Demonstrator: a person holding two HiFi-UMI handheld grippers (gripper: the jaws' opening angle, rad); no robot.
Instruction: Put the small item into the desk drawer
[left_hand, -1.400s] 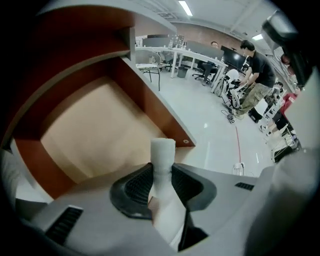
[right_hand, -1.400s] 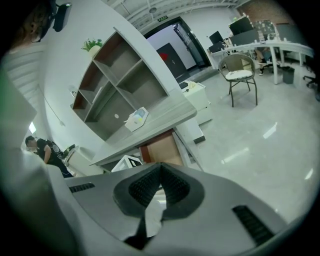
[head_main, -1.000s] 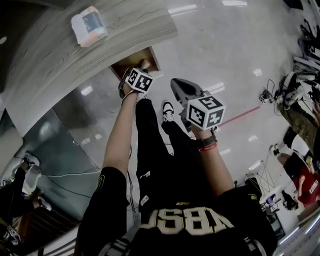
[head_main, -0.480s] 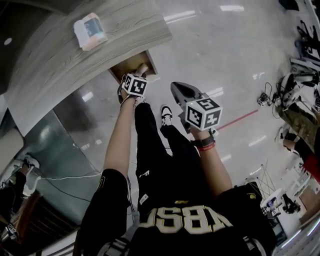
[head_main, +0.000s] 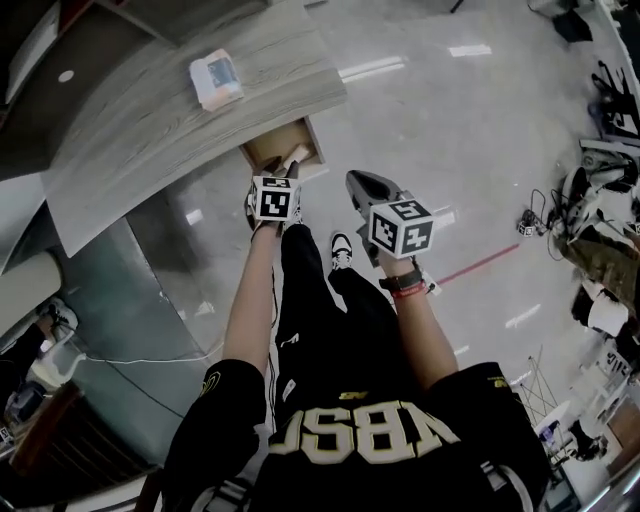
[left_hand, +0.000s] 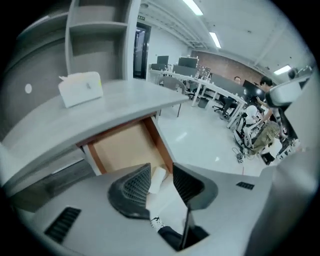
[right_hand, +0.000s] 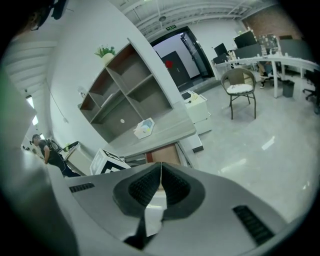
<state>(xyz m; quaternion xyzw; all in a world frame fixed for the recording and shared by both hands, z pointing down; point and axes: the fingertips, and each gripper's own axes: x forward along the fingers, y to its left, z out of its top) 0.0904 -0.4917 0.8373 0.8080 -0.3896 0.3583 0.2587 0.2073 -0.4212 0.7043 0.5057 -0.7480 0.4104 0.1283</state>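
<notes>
Bright, even indoor light comes from ceiling strip lights (left_hand: 216, 39), and the glossy floor (head_main: 470, 130) throws them back as white streaks of glare in the head view. Shadows are soft. The space under the front edge of the desk (head_main: 130, 140) is darker, and the head view's left corners are dim. Both gripper views bend strongly like a fisheye, with black corners, curving the desk's straight edge. Their near foreground is soft and out of focus, and the right gripper view's left edge carries a green tint.
</notes>
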